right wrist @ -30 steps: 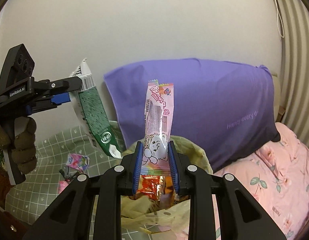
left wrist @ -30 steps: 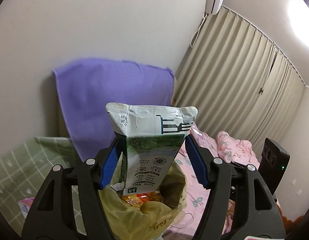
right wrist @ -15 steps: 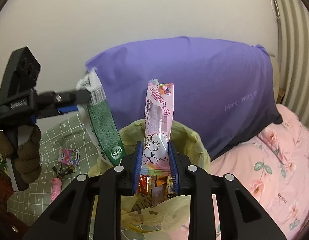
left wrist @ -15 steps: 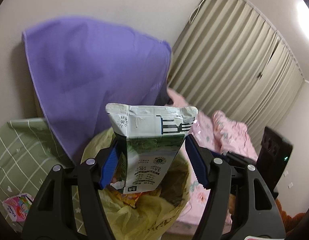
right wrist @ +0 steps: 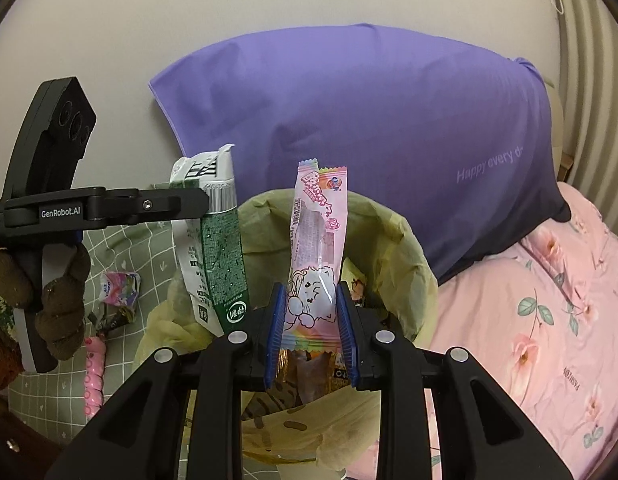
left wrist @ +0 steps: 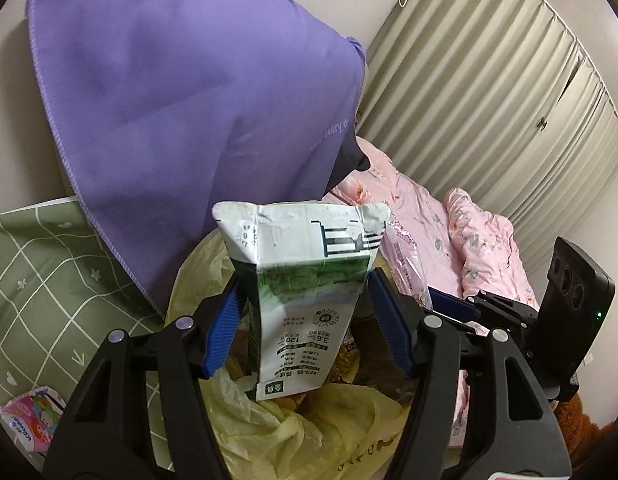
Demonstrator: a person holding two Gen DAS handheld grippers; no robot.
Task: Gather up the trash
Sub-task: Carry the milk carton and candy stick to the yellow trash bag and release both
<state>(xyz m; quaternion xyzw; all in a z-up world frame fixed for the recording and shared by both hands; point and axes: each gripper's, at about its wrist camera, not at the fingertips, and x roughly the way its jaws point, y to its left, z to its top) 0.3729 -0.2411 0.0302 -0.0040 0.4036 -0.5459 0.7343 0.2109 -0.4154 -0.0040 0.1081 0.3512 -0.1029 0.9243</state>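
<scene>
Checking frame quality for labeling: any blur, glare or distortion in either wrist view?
Left wrist: sharp milk carton, slightly soft purple pillow, curtain lines bowed by the fisheye, dark corners. Right wrist: pink wrapper crisp, dim even light, no glare, same vignette.

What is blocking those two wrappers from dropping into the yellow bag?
Nothing visible. The green carton and the pink wrapper both hang over the yellow bag's open mouth, which already holds trash; only the grippers' hold keeps them up.
</scene>
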